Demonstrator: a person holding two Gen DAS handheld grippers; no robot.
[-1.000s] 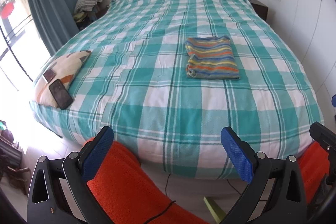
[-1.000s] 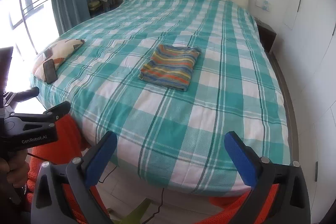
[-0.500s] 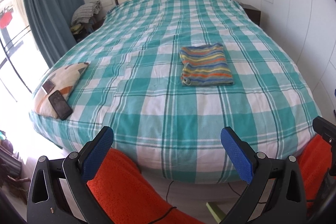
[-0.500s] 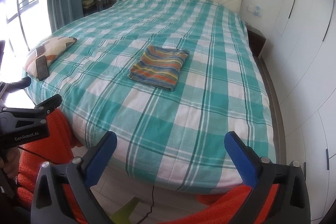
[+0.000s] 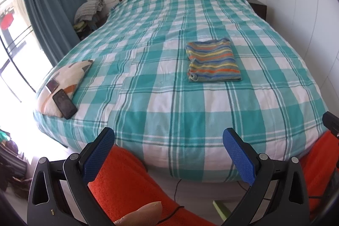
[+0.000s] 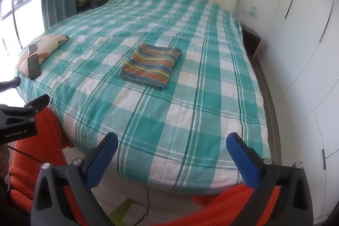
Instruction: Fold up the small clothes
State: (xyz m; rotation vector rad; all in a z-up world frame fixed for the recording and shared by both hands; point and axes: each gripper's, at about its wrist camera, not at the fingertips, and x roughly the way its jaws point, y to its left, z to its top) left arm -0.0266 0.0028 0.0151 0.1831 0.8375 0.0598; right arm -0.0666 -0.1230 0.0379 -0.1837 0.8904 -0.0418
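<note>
A small striped garment (image 5: 213, 60) lies folded into a neat rectangle on the teal checked bed (image 5: 161, 99), right of centre. It also shows in the right wrist view (image 6: 150, 66). My left gripper (image 5: 169, 154) is open and empty, held off the foot of the bed, well short of the garment. My right gripper (image 6: 172, 159) is open and empty too, also off the foot of the bed. The left gripper's body shows at the left edge of the right wrist view (image 6: 23, 115).
A patterned cushion (image 5: 63, 82) with a black phone (image 5: 64, 104) on it lies at the bed's left edge. Orange fabric (image 5: 127, 187) covers the person's legs below the grippers. A curtain (image 5: 50, 14) and window are left, white wardrobes (image 6: 307, 56) right, and a cable (image 6: 147, 204) trails on the floor.
Both grippers have pulled back and lifted a little from the bed, so the folded garment looks farther off. The garment has not moved. Both grippers stay open.
</note>
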